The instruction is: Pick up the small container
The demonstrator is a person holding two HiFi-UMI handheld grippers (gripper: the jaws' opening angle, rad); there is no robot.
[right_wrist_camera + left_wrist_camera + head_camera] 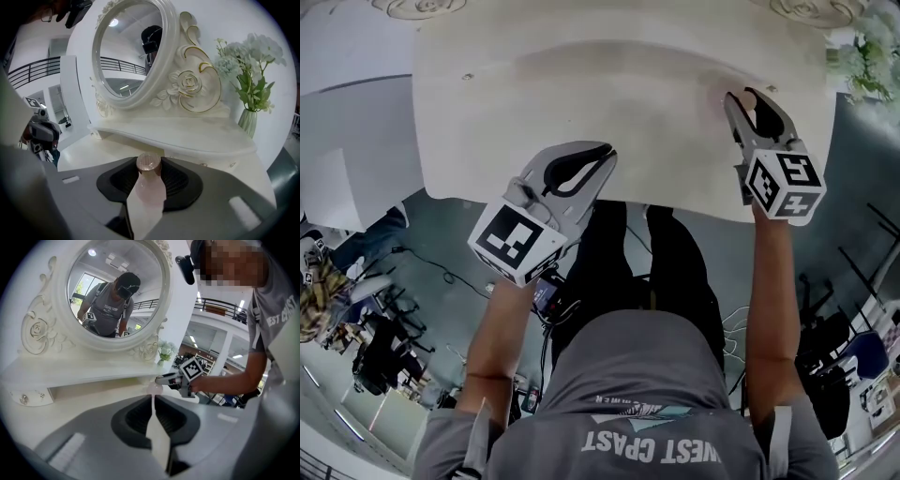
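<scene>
The small container is a pale pink bottle with a rose-gold cap. It stands on the white dresser top towards the right. My right gripper reaches over the front edge and holds it, one pad against each side of the bottle. From the left gripper view the container shows as a pink blob at the tips of my right gripper. In the head view my right gripper hides it. My left gripper hovers at the front edge of the dresser, its jaws shut with nothing between them.
An ornate oval mirror stands on a raised shelf behind the container. A green vase of pale flowers sits on the dresser at the right end of that shelf. The dresser's front edge runs just before both grippers.
</scene>
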